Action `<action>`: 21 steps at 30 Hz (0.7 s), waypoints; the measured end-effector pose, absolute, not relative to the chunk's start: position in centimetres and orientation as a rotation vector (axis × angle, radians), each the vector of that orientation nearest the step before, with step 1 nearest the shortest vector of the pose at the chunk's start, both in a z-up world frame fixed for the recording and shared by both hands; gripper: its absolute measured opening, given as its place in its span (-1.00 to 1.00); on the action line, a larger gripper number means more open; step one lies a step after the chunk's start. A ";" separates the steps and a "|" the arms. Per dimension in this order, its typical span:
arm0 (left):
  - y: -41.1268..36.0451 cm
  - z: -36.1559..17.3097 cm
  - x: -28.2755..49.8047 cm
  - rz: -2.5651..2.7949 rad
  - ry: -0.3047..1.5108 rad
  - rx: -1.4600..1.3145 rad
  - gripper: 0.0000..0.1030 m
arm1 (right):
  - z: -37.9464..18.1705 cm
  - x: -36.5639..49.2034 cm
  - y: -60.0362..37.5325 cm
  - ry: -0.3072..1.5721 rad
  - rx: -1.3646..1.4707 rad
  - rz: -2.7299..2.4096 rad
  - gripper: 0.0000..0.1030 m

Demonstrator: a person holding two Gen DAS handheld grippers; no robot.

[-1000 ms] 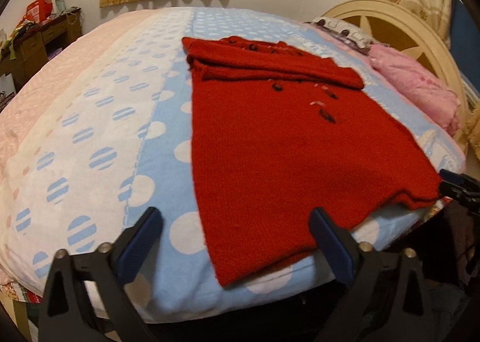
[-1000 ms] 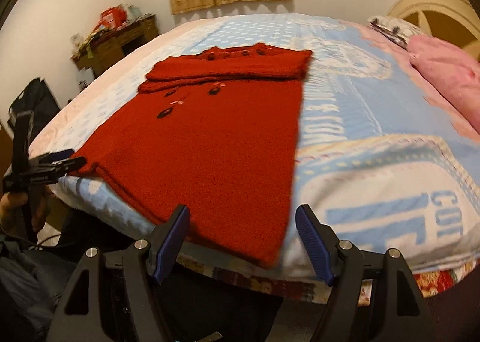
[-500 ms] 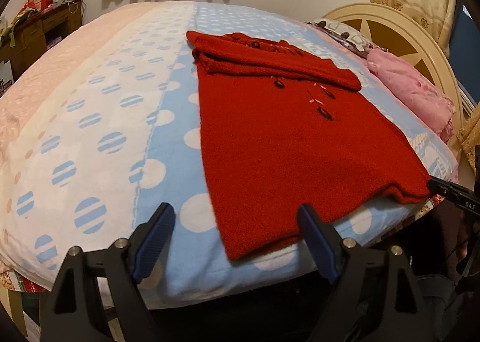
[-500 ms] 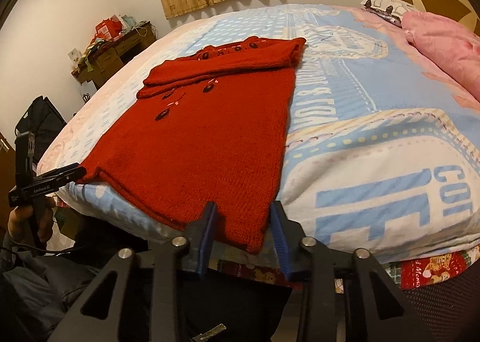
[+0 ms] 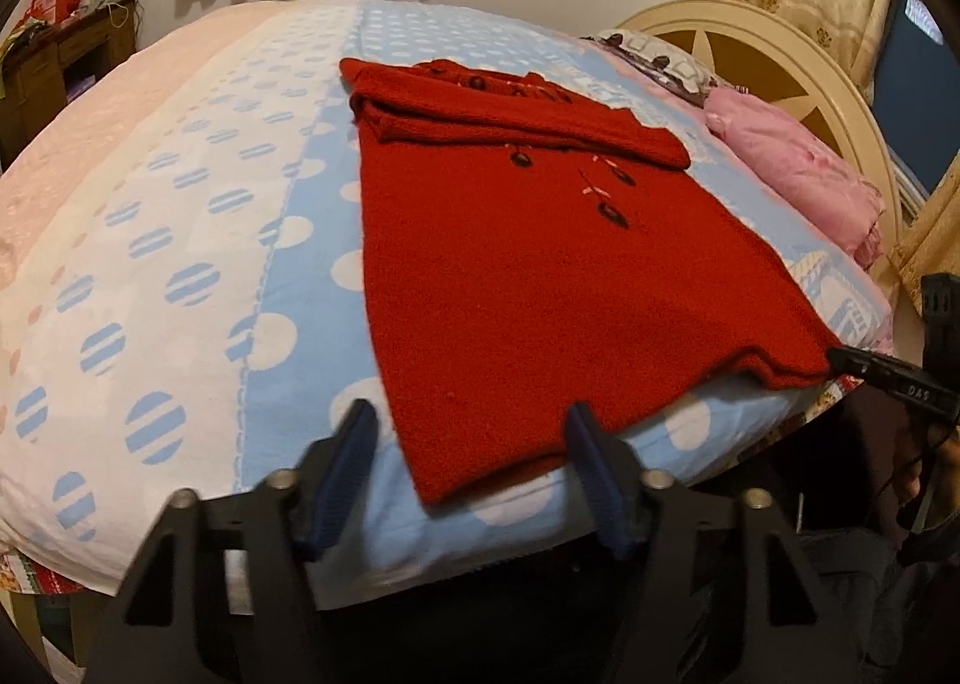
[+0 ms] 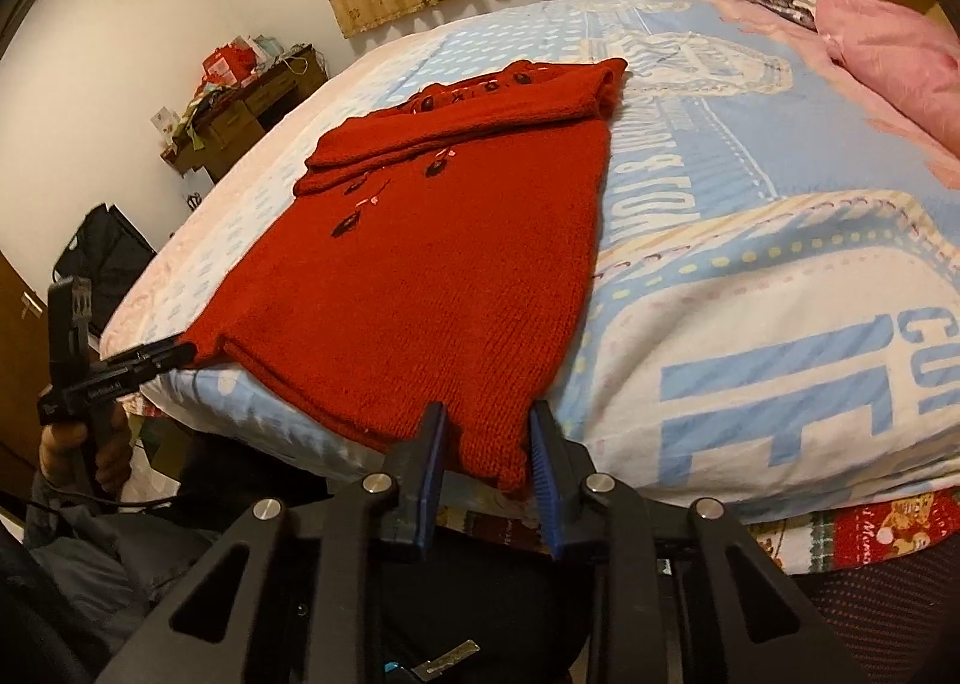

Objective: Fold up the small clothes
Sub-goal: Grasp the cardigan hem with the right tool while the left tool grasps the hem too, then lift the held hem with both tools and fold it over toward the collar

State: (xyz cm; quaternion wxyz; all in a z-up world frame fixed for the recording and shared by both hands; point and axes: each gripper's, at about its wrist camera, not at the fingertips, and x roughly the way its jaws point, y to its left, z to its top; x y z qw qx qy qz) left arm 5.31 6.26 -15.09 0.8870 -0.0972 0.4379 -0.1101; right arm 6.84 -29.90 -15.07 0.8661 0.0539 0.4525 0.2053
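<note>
A red knit sweater [image 5: 540, 276] lies flat on the bed, sleeves folded across its chest, hem toward me. My left gripper [image 5: 471, 444] straddles the hem's left corner. Its jaws are closing, and gaps still show between the blue pads [image 5: 351, 462] and the cloth. In the right wrist view the sweater [image 6: 432, 276] fills the middle. My right gripper [image 6: 487, 444] has the hem's right corner between its jaws, which are closing; the knit there lies unbunched. Each gripper also shows in the other's view at a hem corner: the right gripper [image 5: 864, 369] and the left gripper [image 6: 150, 360].
The bed has a blue, white and pink dotted cover [image 5: 180, 240]. A pink pillow [image 5: 798, 168] and a cream headboard [image 5: 780, 42] are at the right. A cluttered wooden desk [image 6: 240, 114] stands beyond the bed. A hand [image 6: 72, 444] holds the left gripper's handle.
Both grippers' jaws have narrowed around the hem corners, the right one much more. Both views have tilted a little toward the bed's near edge.
</note>
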 end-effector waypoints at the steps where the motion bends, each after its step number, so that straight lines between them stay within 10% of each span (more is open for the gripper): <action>1: 6.3 -15.1 5.4 -0.244 0.910 -0.210 -0.33 | -15.0 6.8 -29.9 0.941 0.108 0.423 -0.72; 3: 6.8 -15.0 5.4 -0.266 0.900 -0.242 -0.73 | -14.7 6.7 -30.3 0.918 0.132 0.429 -0.83; 21: 9.3 -13.0 5.9 -0.367 0.771 -0.420 -0.81 | -10.9 6.5 -32.6 0.750 0.235 0.450 -0.85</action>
